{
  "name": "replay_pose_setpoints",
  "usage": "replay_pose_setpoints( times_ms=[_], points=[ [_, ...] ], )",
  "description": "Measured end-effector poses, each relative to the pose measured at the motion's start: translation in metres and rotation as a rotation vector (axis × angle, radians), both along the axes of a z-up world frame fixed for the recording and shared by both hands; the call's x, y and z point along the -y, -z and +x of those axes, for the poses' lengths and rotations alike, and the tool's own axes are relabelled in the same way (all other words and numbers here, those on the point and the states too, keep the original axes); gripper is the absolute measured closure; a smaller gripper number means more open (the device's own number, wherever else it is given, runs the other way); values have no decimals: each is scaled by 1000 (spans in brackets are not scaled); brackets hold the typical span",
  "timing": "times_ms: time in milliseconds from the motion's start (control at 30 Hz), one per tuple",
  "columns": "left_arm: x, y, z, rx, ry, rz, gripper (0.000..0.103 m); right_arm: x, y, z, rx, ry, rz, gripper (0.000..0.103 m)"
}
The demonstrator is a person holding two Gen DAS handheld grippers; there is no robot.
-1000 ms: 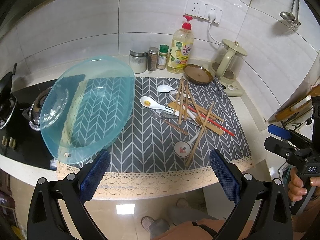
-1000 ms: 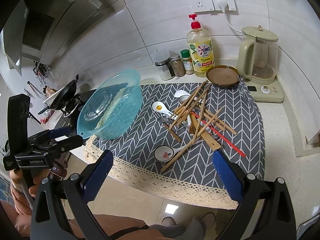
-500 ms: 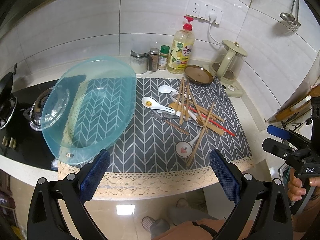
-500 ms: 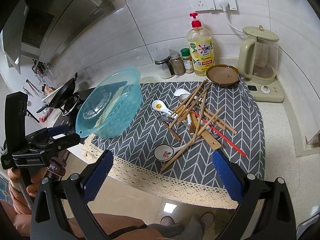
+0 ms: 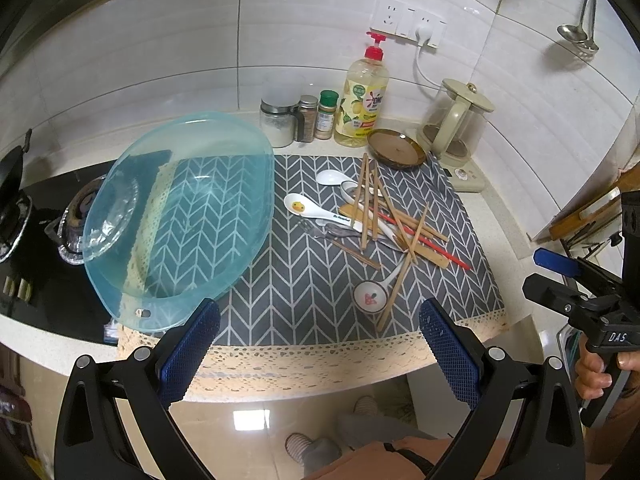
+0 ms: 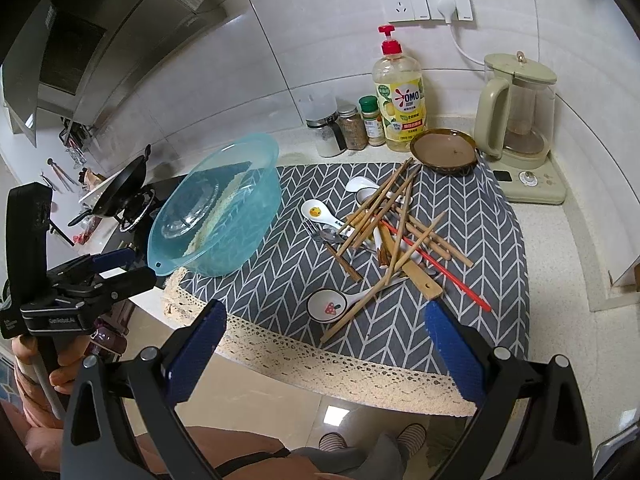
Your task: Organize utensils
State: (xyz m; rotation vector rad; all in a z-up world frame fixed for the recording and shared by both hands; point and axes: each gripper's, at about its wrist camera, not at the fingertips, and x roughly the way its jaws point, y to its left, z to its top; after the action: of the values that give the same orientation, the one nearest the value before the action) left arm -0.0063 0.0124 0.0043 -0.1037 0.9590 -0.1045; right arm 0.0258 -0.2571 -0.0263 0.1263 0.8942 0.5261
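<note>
On the grey mat (image 5: 304, 292), utensil pile (image 6: 384, 232) is lying tangled beside blue basin (image 5: 180, 216). Left gripper (image 5: 320, 344) & right gripper (image 6: 324, 344) are hovering off the counter edge, both w/ jaws spread, empty. Probably pre-pick; next: reach for one piece.

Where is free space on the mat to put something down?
Free: the strip of mat between the blue basin and the utensil pile, and the lace front edge. The mat's right half is crowded with chopsticks and spoons.
</note>
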Motion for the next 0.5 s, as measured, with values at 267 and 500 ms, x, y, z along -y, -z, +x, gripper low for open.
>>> replay_pose_setpoints(
  times_ms=[267, 500],
  points=[
    [-2, -2, 2, 6, 34, 6, 4, -4, -3, -3, 17, 29, -34, 7],
    [23, 3, 11, 17, 141, 8, 4, 14, -11, -2, 89, 122, -51, 7]
  ],
)
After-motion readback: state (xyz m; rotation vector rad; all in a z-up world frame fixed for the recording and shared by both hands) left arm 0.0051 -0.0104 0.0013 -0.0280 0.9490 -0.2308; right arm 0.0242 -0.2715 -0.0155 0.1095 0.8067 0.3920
